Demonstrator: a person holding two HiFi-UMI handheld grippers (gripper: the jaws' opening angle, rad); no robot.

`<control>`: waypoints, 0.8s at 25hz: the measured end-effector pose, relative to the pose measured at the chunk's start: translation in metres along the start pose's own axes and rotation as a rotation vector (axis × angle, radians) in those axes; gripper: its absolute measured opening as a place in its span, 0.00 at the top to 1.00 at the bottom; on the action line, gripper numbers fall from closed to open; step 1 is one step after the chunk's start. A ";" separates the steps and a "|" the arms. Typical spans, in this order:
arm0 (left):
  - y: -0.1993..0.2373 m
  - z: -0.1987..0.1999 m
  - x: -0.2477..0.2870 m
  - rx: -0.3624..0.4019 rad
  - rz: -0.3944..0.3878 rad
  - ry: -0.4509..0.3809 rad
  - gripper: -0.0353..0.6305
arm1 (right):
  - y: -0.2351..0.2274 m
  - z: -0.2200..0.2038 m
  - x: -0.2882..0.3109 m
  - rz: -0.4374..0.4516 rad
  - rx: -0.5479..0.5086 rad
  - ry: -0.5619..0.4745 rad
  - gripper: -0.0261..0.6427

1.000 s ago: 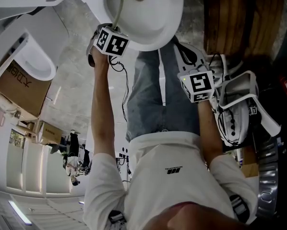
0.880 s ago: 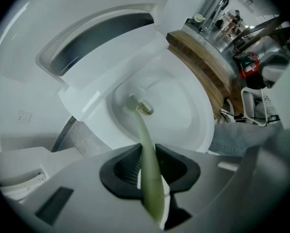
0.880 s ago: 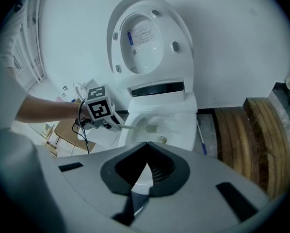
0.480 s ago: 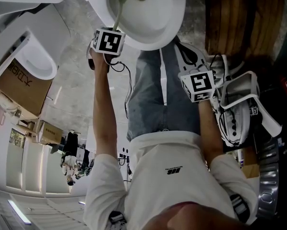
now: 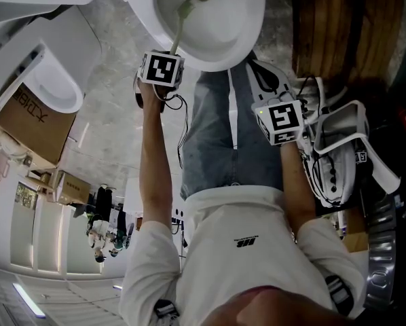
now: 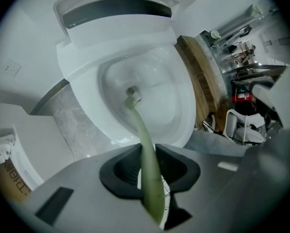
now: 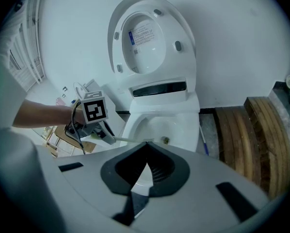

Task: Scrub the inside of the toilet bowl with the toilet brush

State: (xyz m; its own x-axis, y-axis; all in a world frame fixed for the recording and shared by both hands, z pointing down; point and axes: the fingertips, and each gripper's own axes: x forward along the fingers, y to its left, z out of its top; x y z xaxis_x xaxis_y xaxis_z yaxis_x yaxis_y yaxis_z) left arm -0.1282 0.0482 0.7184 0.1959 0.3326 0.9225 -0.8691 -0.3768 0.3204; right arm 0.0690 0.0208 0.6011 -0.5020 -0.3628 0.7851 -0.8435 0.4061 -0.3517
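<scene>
Room: bathroom, white wall, grey stone floor (image 6: 72,120).
Toilet bowl (image 6: 181,101): white, lid (image 7: 150,38) raised.
Toilet brush (image 6: 144,140): pale green; shaft crosses the front rim, head inside the bowl near the drain.
Left gripper (image 6: 146,152): pinching the brush handle.
Right gripper (image 7: 147,147): jaws pressed together, empty, back from the bowl.
Around: wooden slats (image 7: 261,135) beside the toilet; cardboard box (image 5: 26,124); thin blue-tipped stick (image 7: 202,138), maybe a pen.

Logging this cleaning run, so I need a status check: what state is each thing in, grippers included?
White toilet seat and lid: raised upright.
White ceramic toilet bowl: uncovered, brush head inside.
Pale green long-handled toilet brush: gripped by its handle, head down in the bowl.
Left gripper: fingers shut on the brush handle.
Right gripper: fingers together, empty.
</scene>
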 end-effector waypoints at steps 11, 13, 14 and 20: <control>-0.028 -0.023 0.014 -0.052 -0.067 0.002 0.80 | 0.002 -0.001 0.002 0.005 -0.012 0.014 0.97; -0.035 -0.025 0.016 -0.061 -0.081 0.004 0.80 | 0.003 -0.001 0.002 0.008 -0.016 0.016 0.97; -0.038 -0.027 0.017 -0.065 -0.088 0.005 0.80 | 0.004 -0.001 0.002 0.010 -0.019 0.015 0.97; -0.065 -0.037 0.022 -0.104 -0.156 0.003 0.80 | 0.011 -0.002 0.004 0.022 -0.022 0.018 0.97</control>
State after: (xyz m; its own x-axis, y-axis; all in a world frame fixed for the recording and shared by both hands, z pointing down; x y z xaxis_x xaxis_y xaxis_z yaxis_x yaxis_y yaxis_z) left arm -0.0843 0.1120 0.7097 0.3309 0.3830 0.8625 -0.8704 -0.2291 0.4357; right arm 0.0586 0.0255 0.6012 -0.5168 -0.3385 0.7863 -0.8277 0.4321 -0.3580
